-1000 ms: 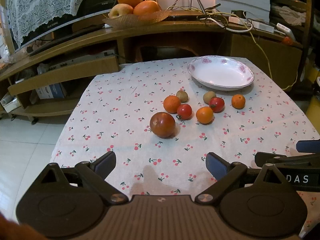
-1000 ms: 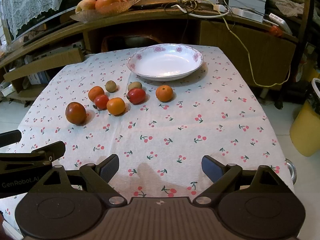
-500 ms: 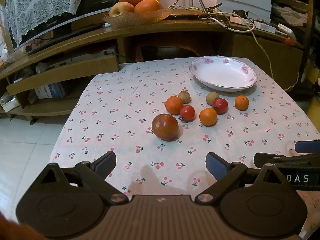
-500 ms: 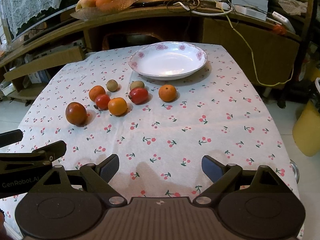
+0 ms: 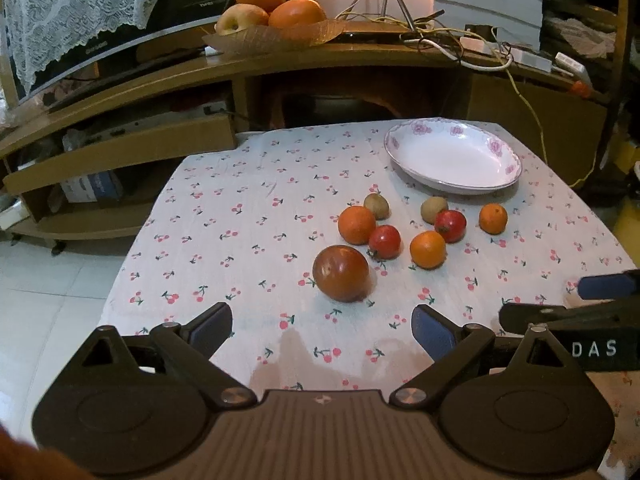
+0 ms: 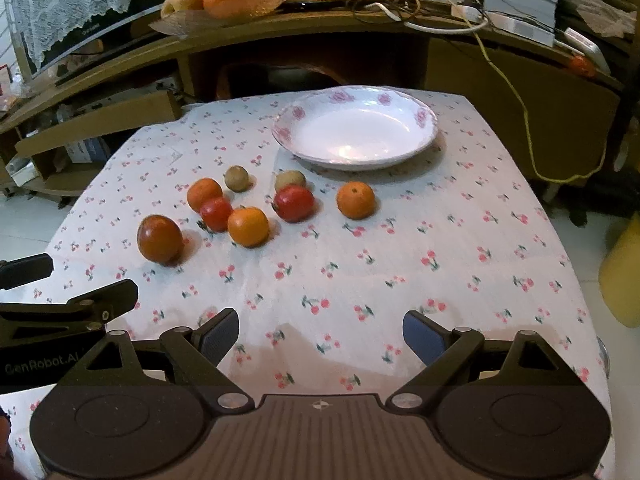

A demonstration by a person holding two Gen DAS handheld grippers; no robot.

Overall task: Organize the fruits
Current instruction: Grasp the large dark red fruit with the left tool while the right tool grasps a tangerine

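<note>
Several fruits lie on the cherry-print tablecloth: a big dark red apple (image 5: 341, 278) (image 6: 160, 239), three oranges (image 5: 427, 249) (image 6: 248, 226), two red tomatoes (image 5: 450, 225) (image 6: 294, 203) and two brownish kiwis (image 5: 376, 205) (image 6: 236, 178). A white floral plate (image 5: 452, 157) (image 6: 355, 127) stands empty behind them. My left gripper (image 5: 322, 330) is open and empty, just short of the apple. My right gripper (image 6: 321, 336) is open and empty over the cloth, nearer than the fruits.
A wooden TV stand (image 5: 280, 64) runs behind the table with a fruit bowl (image 5: 272, 32) (image 6: 224, 4) and tangled cables (image 6: 400, 8) on it. A yellow bin (image 6: 624, 276) stands at the right. The table's left edge drops to a tiled floor (image 5: 48, 300).
Both grippers have moved forward toward the fruits, which now look larger and closer. Both stay open and empty. No fruit has moved.
</note>
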